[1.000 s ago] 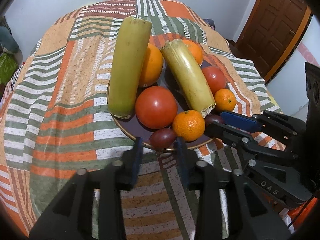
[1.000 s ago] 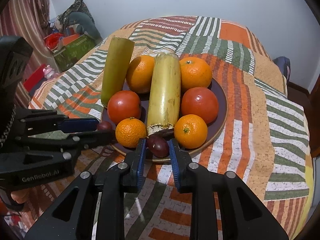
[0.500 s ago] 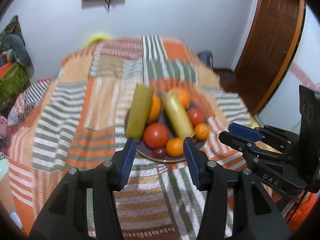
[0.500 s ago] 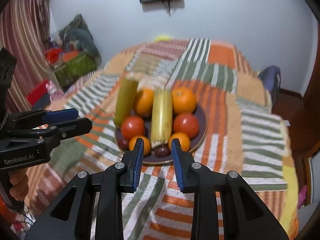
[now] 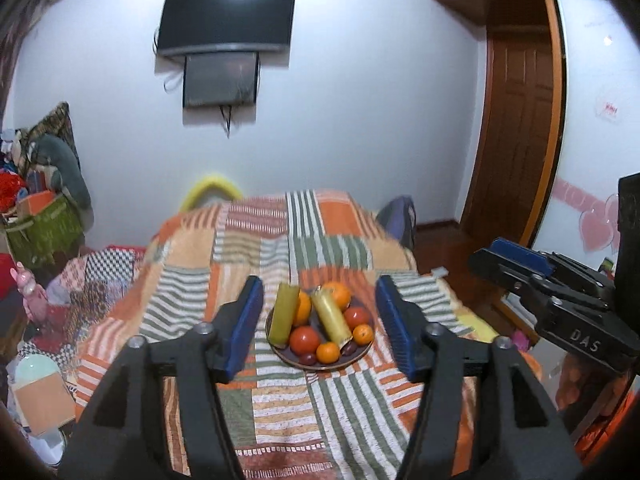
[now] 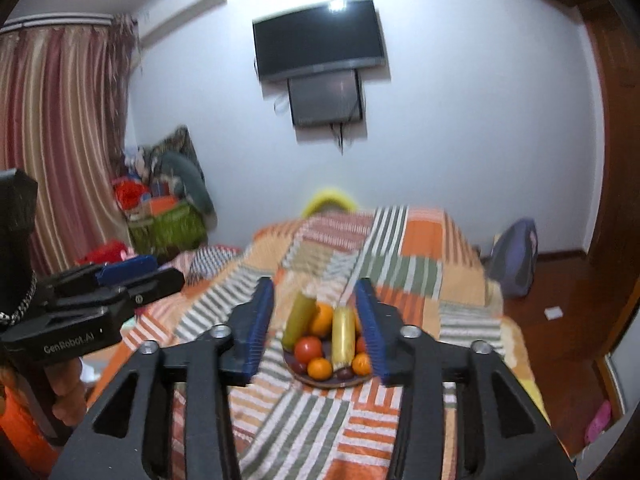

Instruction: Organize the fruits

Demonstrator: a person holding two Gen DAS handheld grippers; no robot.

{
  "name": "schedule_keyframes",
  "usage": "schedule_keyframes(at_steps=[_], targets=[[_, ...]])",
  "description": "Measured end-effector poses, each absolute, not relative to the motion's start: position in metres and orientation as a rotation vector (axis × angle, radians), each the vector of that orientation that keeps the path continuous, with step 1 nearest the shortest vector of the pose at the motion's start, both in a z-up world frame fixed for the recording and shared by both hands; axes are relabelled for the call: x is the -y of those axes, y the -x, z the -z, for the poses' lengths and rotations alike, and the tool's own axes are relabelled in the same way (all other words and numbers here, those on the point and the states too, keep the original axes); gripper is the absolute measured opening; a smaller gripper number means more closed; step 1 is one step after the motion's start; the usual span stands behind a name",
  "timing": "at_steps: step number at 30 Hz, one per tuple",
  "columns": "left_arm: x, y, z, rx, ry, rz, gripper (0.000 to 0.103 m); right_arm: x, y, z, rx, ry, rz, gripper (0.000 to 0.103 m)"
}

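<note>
Far across the striped bedspread (image 5: 280, 408), a dark plate (image 5: 289, 357) sat in the middle of the bed, and both grippers were high above it and well apart from it. A second ago they were right at the near rim of the plate, low and close, so they had pulled up and back. The left gripper (image 5: 320, 326) had its jaws opening with nothing between them. The right gripper (image 6: 316, 326) had its jaws opening too, and they were empty as well. On the plate lay two long yellow-green bananas (image 5: 330, 316), two big oranges (image 5: 340, 294) at the far side, two red tomatoes (image 5: 305, 339), two small mandarins (image 5: 328, 352) and two dark plums (image 5: 308, 358) at the near rim. Every fruit looked neatly lined up, so the sorting seemed done and the hands seemed to be leaving.
</note>
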State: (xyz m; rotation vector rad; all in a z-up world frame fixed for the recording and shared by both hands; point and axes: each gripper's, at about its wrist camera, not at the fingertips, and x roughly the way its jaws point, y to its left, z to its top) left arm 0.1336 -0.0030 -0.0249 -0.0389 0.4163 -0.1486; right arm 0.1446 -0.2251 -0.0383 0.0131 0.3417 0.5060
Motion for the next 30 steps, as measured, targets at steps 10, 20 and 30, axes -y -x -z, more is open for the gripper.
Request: schedule_keyframes(at_steps=[10,20,30], targets=[[0.006,-0.081,-0.006,-0.282,0.025,0.12,0.087,0.224,-0.106,0.019,-0.194,-0.017,-0.479,0.071],[0.009,-0.062,-0.009,-0.226,0.019,0.085,0.1,0.223,-0.094,0.019,-0.134,-0.036,-0.401,0.102],[0.008,-0.055,-0.008,-0.216,0.018,0.069,0.103,0.225,-0.088,0.026,-0.144,-0.02,-0.389,0.103]])
